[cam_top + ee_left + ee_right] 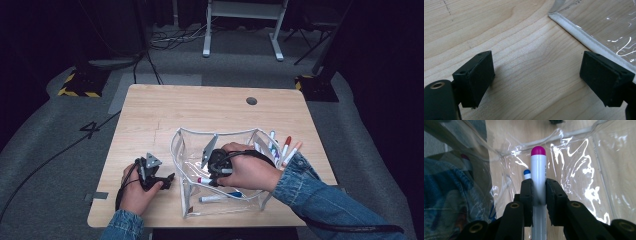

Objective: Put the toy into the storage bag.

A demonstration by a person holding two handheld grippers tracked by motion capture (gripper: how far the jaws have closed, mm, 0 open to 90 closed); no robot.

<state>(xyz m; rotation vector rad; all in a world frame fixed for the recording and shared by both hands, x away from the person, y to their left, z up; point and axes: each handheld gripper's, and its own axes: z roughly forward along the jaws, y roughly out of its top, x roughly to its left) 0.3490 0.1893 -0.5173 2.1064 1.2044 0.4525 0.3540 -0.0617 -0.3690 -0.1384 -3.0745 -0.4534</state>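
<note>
A clear plastic pouch with white edging stands open on the wooden table. My right gripper reaches down inside it, shut on a white marker with a magenta cap. A blue-capped marker lies on the pouch floor, its blue cap just behind the held one in the right gripper view. My left gripper rests on the table left of the pouch, jaws wide apart and empty; the left gripper view has bare wood between them and the pouch's white seam by the right jaw.
Several more markers with red, blue and orange caps lie on the table right of the pouch. A round grommet sits near the table's far edge. A denim sleeve crosses the front right corner.
</note>
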